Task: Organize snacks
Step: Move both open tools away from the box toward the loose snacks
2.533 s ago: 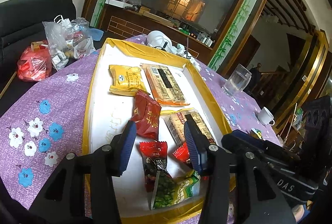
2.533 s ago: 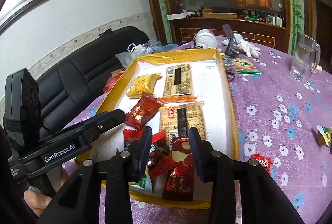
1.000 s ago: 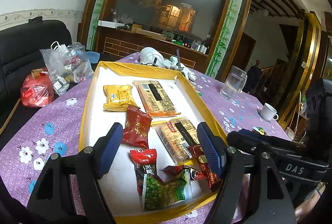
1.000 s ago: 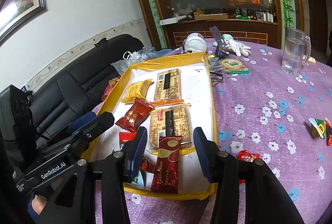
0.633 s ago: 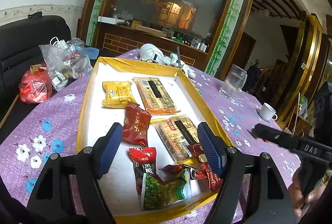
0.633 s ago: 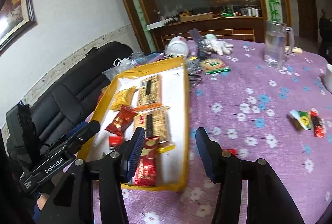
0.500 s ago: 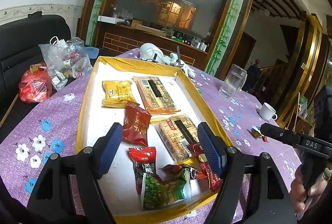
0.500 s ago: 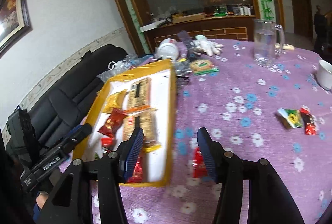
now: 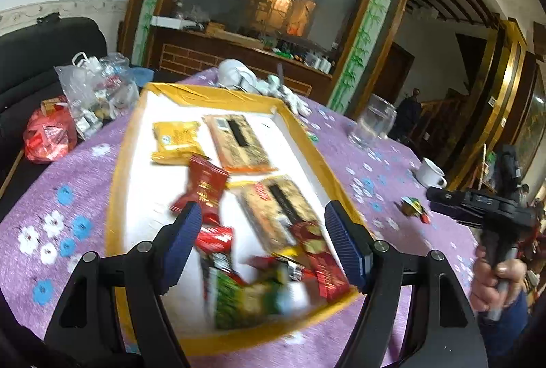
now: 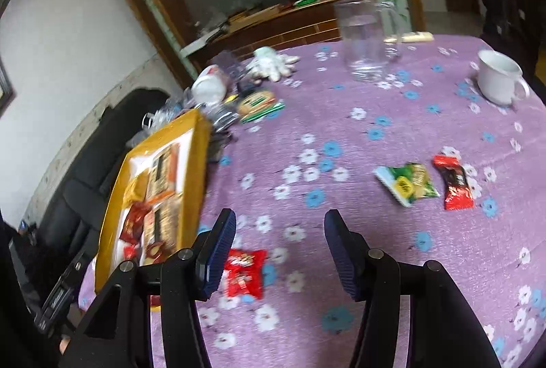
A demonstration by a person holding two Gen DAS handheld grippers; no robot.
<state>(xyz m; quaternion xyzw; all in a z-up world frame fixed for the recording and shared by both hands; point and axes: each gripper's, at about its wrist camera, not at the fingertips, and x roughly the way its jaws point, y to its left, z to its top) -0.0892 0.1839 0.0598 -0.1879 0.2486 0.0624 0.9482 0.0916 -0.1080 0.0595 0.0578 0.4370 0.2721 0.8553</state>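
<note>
**Snack tray and loose packets on the purple cloth**

Right wrist view, left to right: yellow-rimmed tray point(image 10: 196, 163) at left edge, filled with packets; red packet point(image 10: 244, 272) on the cloth just beside the right gripper point(image 10: 279, 253), fingers spread, empty; bare floral tablecloth point(image 10: 341, 115) mid-frame; green packet point(image 10: 407, 183) and red candy point(image 10: 454, 182) side by side at right. Left gripper point(image 9: 261, 245) released, above the tray's near end.
</note>
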